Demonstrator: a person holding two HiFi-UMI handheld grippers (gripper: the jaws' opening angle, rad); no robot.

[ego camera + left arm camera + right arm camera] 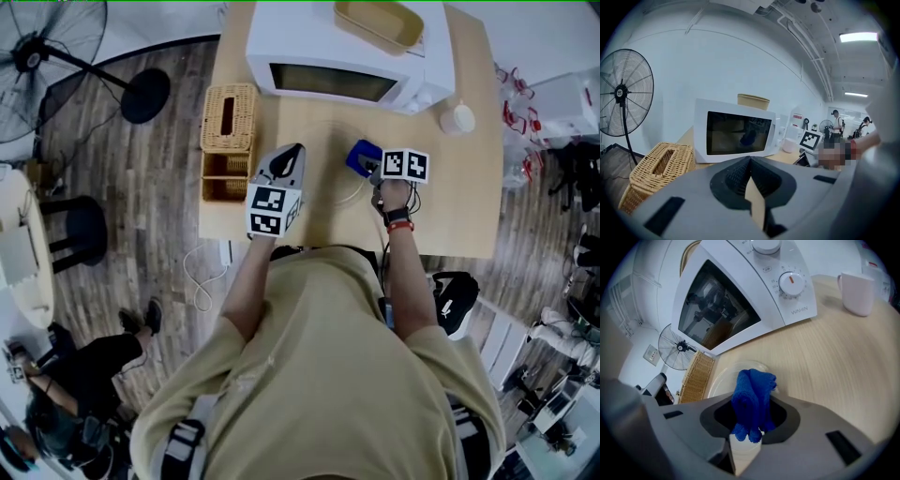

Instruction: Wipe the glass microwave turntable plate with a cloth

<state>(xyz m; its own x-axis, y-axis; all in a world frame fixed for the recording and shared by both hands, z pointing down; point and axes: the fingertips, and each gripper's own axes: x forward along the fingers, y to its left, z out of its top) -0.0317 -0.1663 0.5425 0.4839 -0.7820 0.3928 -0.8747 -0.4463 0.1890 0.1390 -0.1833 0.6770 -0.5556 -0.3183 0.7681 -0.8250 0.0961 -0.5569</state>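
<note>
The clear glass turntable plate (330,176) lies flat on the wooden table (450,206) in front of the microwave; in the right gripper view its rim (721,380) shows just past the jaws. My right gripper (364,161) (751,420) is shut on a folded blue cloth (358,155) (752,392), which hangs over the plate's right edge. My left gripper (297,150) (750,163) is at the plate's left side, its jaws pressed together with nothing seen between them. It points level at the microwave, and the plate is out of its view.
A white microwave (337,66) (736,133) (740,291) with its door closed stands at the table's back, a tan container (380,23) on top. A wicker basket (228,141) (656,168) sits at the left, a pale cup (457,118) (857,292) at the right. A fan (47,56) stands on the floor.
</note>
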